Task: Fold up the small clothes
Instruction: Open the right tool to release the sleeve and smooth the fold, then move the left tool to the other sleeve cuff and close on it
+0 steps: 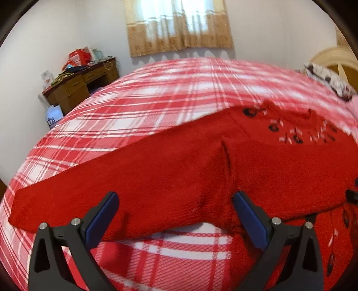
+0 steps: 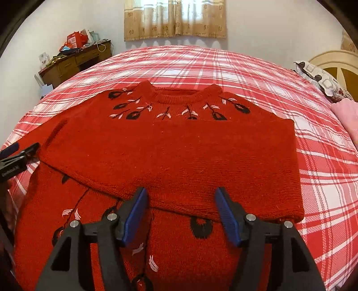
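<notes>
A red knitted sweater (image 2: 174,145) with black and white flower embroidery lies flat on the bed, collar at the far end. One sleeve is folded across the chest. Its other sleeve (image 1: 107,179) stretches out to the left in the left wrist view. My left gripper (image 1: 176,197) is open, its blue pads on either side of the sleeve's near edge by the armpit. It also shows at the left edge of the right wrist view (image 2: 15,152). My right gripper (image 2: 181,197) is open and empty, just above the folded sleeve's near edge over the sweater's body.
The bed carries a red and white plaid cover (image 2: 290,85). A patterned pillow (image 2: 322,78) and a pink cloth (image 2: 346,114) lie at the right by the headboard. A cluttered wooden desk (image 2: 73,60) stands at the far left wall. A curtained window (image 2: 174,20) is behind.
</notes>
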Motion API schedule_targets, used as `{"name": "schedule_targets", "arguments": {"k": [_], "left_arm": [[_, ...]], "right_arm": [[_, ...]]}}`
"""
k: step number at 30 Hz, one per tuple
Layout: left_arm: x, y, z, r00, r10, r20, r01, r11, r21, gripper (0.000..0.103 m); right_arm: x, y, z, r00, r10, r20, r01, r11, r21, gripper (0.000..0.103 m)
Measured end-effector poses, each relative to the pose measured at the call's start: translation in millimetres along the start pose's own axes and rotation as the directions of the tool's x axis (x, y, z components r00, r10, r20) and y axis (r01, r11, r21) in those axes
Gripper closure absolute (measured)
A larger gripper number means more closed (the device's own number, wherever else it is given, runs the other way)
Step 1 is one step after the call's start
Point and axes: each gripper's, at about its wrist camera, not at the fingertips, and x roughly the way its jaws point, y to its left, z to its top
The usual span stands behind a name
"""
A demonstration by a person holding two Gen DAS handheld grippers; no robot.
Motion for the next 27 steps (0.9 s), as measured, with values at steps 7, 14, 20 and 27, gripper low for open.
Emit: {"name": "schedule_targets", "arguments": {"k": [7, 14, 20, 27], "left_arm": [[-16, 36, -18, 0.997, 0.075, -0.013, -0.075, 0.997, -0.032, 0.000], [-24, 83, -40, 0.990, 0.120, -0.075, -0.123, 0.992, -0.040, 0.000], [-29, 143, -44, 0.975, 0.207, -0.081, -0.217, 0.965, -0.146, 0.000], [-22, 220, -51, 0.952, 0.274, -0.138, -0.305, 0.902, -0.306, 0.000]], "right_arm": [[3, 0, 1, 1.000, 0.009, 0.010, -0.009, 1.000, 0.001, 0.036], [2, 0, -3, 1.000, 0.025, 0.015, -0.025, 1.000, -0.004, 0.030], [3, 8, -4, 1.000, 0.012, 0.006, -0.011, 0.999, -0.048, 0.021], [4, 6, -4, 1.000, 0.017, 0.006, -0.017, 0.999, -0.044, 0.020]]}}
